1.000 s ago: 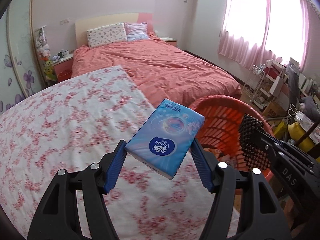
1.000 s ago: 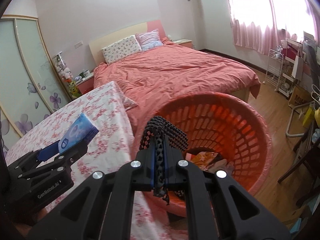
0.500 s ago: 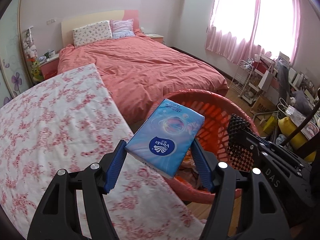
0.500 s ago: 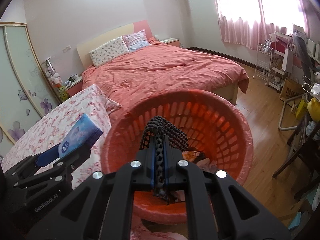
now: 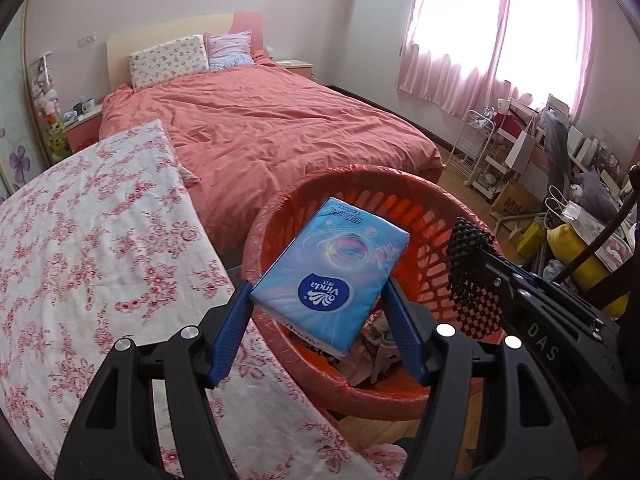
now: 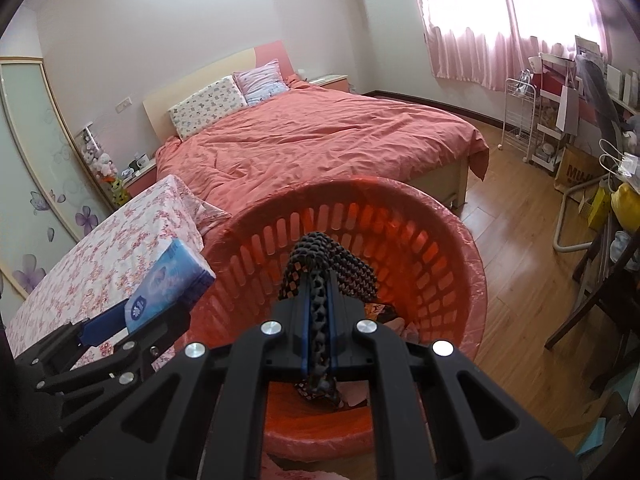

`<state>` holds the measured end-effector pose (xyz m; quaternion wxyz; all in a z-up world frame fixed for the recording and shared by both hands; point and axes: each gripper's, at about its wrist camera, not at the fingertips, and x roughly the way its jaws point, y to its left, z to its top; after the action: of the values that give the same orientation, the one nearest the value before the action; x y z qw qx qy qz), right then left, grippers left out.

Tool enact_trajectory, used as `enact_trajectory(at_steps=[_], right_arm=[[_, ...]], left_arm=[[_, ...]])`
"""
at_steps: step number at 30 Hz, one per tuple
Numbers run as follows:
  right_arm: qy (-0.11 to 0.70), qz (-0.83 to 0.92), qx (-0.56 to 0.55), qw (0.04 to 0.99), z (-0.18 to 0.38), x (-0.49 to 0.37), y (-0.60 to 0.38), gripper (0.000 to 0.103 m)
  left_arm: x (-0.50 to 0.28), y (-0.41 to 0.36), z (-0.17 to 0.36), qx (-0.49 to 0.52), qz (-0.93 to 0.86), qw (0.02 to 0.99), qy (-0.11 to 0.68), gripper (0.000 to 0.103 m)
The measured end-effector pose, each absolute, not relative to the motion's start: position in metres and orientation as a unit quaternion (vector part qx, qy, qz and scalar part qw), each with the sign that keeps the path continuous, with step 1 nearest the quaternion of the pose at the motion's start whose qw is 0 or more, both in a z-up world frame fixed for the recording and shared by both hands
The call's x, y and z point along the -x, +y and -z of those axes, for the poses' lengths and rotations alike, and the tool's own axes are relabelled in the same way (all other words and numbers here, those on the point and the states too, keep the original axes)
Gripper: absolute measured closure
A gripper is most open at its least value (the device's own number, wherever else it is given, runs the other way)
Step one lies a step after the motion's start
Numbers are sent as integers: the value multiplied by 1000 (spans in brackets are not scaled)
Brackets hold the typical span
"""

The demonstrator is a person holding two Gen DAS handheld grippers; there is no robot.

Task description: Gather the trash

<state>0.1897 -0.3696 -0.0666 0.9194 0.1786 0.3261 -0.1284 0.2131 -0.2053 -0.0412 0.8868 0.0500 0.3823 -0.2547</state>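
The left gripper (image 5: 320,312) is clamping a blue tissue pack (image 5: 332,276) over the near rim of the red basket (image 5: 424,196), while the right gripper (image 6: 320,296) is pinching a black mesh piece (image 6: 332,268) above the same basket.

Bedroom in a home, no doubt. Big bed (image 5: 256,132) w/ a salmon-pink duvet fills the centre of the frame, two pillows (image 5: 188,58) up against a cream-and-pink headboard (image 5: 168,32). Upper right: pink curtains (image 5: 460,36) over a bright window. Far left edge: frosted wardrobe door w/ purple flower print (image 6: 40,184), plus soft toys (image 5: 46,96) stacked by a pink nightstand (image 5: 82,126). Wood floor (image 6: 520,232) at right, white wire rack (image 6: 520,120) and cluttered shelves along the right wall. Lower left: surface under a floral cloth (image 5: 88,240). Orange plastic basket (image 6: 440,220) at lower centre, scraps inside.
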Motion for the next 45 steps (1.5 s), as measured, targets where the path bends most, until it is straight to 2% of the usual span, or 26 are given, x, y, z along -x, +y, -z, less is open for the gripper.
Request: enact_trajectory(at_steps=[10,14,18,25,31,35,39,45], right_arm=[[324,136,-192,916,70,-189,-385,94],[325,132,-207,913,72,-189,-392,87],[325,131,-220,910,74,-189,-398,75],[321,140,-227,909,73,-183,-403,69],[310,143,-225,913,61,-172,-399,59],[296,141,-208,921,46,-156,-385,45],[275,139,-187,933,29,-132,-365,25],[242,137,-152,949,7,-95,-327,4]], left_arm=[[-214,-217,45,-51,264,882,386,38],[-214,-221,47,-53,271,878,390,37],[-215,-223,50,-57,273,875,395,36],[-218,-216,51,-54,259,878,399,35],[-215,-192,38,-44,240,888,390,35],[-205,-170,22,-44,229,900,368,35],[-183,-140,4,-42,214,916,336,28],[-143,-101,-11,-43,186,937,292,13]])
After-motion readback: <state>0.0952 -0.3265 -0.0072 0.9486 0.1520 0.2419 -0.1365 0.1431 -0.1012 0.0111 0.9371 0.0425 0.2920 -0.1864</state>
